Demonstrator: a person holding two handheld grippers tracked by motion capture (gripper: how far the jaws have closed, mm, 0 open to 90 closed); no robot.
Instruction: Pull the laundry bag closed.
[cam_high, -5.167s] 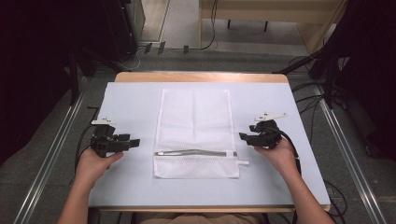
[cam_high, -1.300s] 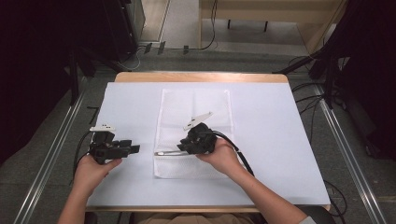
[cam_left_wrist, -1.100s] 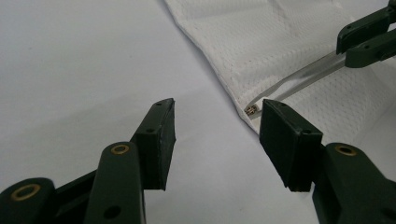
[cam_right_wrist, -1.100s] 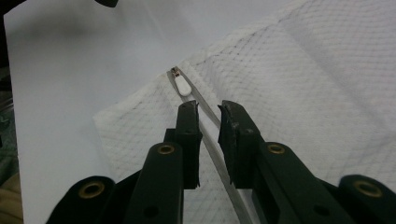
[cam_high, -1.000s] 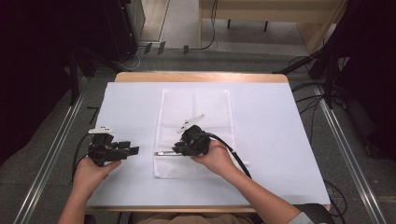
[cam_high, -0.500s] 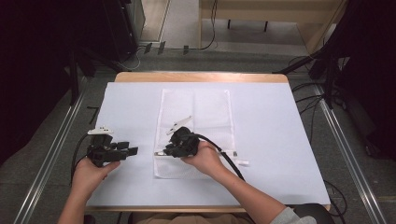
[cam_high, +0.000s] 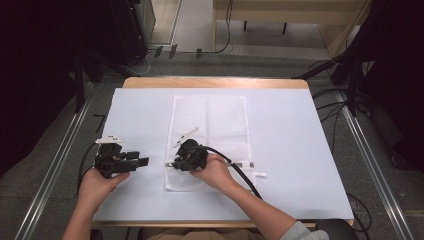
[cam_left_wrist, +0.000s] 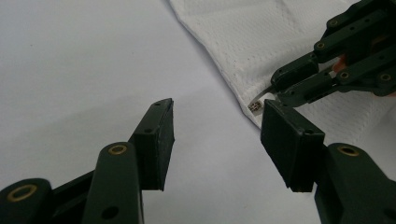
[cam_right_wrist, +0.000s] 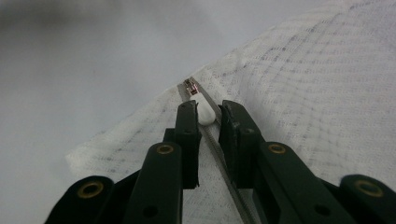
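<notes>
1. White table (cam_high: 300, 150) carries our mesh laundry bag (cam_high: 220, 120), lying flat at centre.
2. Our right hand-held gripper (cam_right_wrist: 205, 112) pinches its white zipper pull (cam_right_wrist: 204, 113) at the bag's left edge.
3. Our left hand-held gripper (cam_left_wrist: 215, 126) hovers wide open, empty.
4. We judge the small pull could slip; unpinned mesh could bunch.

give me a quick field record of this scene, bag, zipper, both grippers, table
bag: white mesh bag lying flat on the table, long side running away from the person
zipper: runs across the bag's near end; white zipper pull sits near the person's-left end
right gripper: right gripper over the zipper line, jaws narrowly apart on either side of the pull; whether they pinch it is unclear
left gripper: left gripper open, off the bag's left edge, above bare table
table: white-covered table with a wooden far edge
</notes>
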